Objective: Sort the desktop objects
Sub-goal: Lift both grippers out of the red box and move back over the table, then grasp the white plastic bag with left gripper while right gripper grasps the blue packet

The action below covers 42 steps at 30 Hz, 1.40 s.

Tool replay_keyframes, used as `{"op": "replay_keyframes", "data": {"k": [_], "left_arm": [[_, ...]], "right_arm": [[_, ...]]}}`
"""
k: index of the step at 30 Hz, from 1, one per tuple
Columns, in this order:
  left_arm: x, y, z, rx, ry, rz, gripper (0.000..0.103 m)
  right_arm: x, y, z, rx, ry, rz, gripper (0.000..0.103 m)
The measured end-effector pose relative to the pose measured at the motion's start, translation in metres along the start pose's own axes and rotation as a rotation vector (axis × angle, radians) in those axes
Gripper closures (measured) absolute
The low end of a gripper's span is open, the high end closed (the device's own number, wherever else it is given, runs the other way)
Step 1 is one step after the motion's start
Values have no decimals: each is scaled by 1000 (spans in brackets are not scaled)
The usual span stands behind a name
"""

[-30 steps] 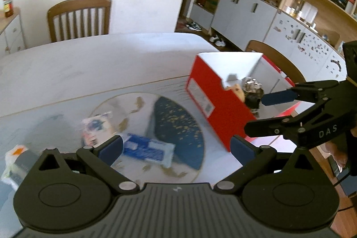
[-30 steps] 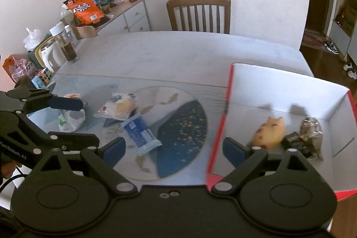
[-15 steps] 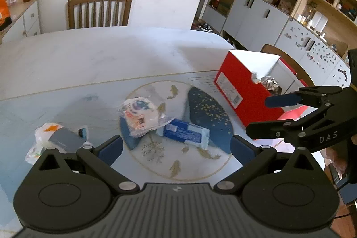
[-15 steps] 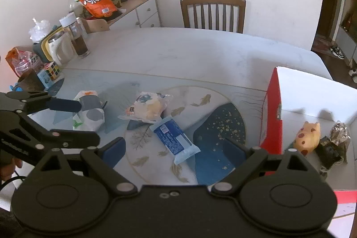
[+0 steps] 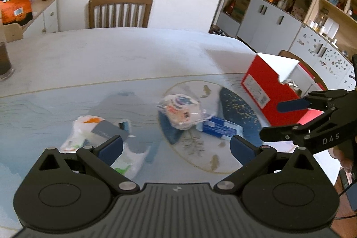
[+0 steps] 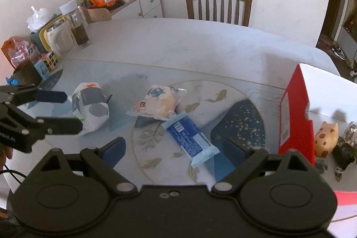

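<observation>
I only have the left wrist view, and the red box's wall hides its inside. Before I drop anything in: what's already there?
Observer: A spotted tan animal toy stands in the red box, close to its red wall.
Operator: Anything with it?
Observer: A crumpled foil-wrapped item and a dark item lie just right of the toy.
Operator: Anything on the table outside my frame?
Observer: A Rubik's cube sits at the far left, beside a cream kettle.
</observation>
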State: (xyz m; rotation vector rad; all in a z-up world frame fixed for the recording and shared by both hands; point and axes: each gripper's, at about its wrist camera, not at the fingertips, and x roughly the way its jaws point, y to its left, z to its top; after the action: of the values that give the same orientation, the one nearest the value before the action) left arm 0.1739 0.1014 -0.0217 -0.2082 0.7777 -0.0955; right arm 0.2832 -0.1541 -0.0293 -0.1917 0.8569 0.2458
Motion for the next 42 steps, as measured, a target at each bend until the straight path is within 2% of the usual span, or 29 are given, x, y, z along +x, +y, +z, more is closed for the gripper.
{"op": "replay_keyframes", "data": {"k": [6, 17, 20, 27, 32, 42], "left_arm": [[1, 24, -6, 0, -9, 29, 0], [10, 59, -13, 1, -4, 36, 0], [16, 64, -13, 17, -4, 51, 0], [30, 74, -18, 81, 10, 29, 0], [39, 73, -19, 118, 2, 54, 0], [58, 84, -20, 100, 41, 83, 0]], "right_arm": [[11, 6, 1, -11, 15, -4, 9], [27, 11, 5, -10, 39, -11, 10], [35, 12, 7, -18, 50, -15, 10], [56, 5, 12, -35, 85, -46, 11], [69, 2, 13, -40, 110, -48, 11], [93, -2, 14, -41, 154, -54, 13]]}}
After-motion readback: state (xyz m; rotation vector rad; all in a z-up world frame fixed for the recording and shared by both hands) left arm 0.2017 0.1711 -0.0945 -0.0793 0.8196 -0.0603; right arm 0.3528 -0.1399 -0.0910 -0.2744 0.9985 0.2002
